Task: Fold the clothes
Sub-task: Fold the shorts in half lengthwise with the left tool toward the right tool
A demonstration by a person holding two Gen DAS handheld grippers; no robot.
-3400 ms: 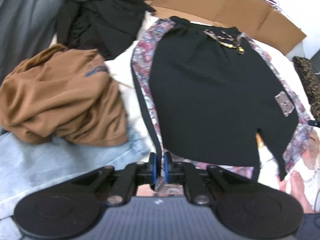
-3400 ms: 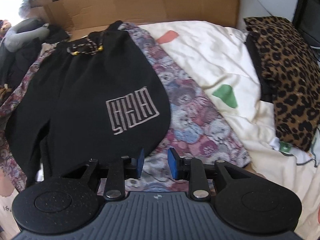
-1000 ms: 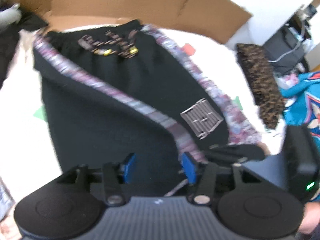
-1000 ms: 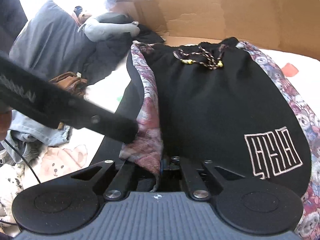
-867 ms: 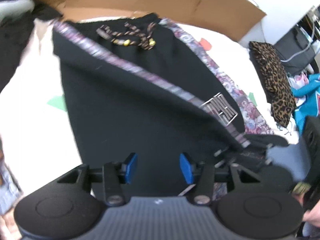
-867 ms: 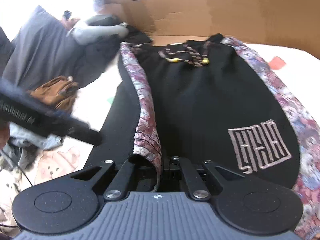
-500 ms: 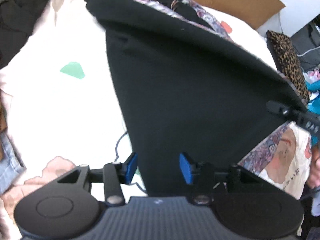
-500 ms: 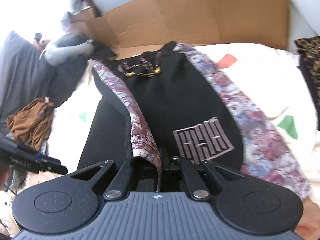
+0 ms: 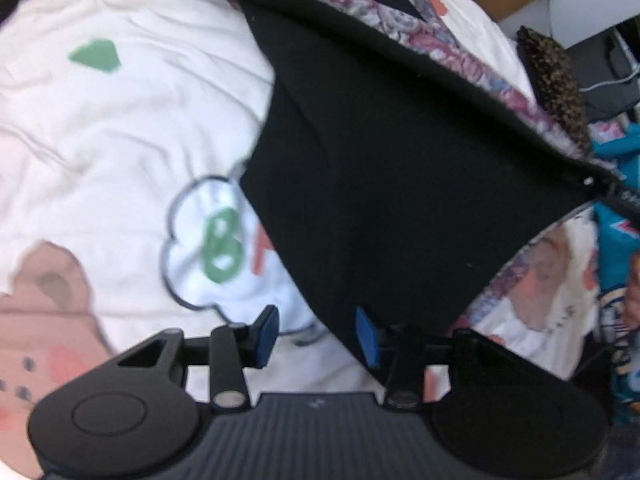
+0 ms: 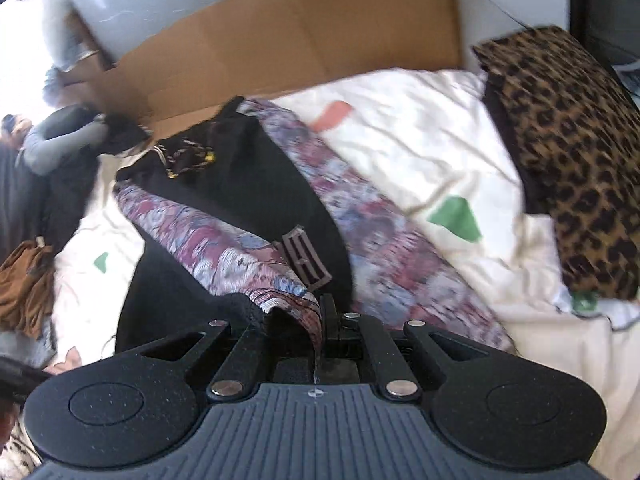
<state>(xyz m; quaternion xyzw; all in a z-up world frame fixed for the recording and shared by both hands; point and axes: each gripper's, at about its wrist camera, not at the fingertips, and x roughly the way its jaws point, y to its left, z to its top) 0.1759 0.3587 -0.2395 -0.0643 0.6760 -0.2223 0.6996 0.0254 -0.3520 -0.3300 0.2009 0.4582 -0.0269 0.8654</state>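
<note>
Black shorts (image 9: pixel 400 160) with floral side stripes lie on a white printed bed sheet (image 9: pixel 120 140). My right gripper (image 10: pixel 322 316) is shut on the floral hem of the left leg and holds it lifted over the other leg, so the black underside shows. In the left wrist view that gripper (image 9: pixel 620 194) appears at the right edge, pinching the raised fabric. My left gripper (image 9: pixel 316 334) hovers low over the sheet at the bottom corner of the black cloth. Its jaws are closing, with that corner between the blue pads (image 9: pixel 366 338) and no visible pinch.
A leopard-print cushion (image 10: pixel 568 160) lies at the right of the bed and a cardboard sheet (image 10: pixel 300 40) stands behind the shorts. A brown garment (image 10: pixel 20 284) and dark clothes (image 10: pixel 52 140) are heaped at the left. Teal fabric (image 9: pixel 620 260) lies beyond the bed's right edge.
The right gripper has carried the lifted leg rightward across the shorts, covering most of the logo. The left gripper has sunk toward the sheet at the cloth's lower corner.
</note>
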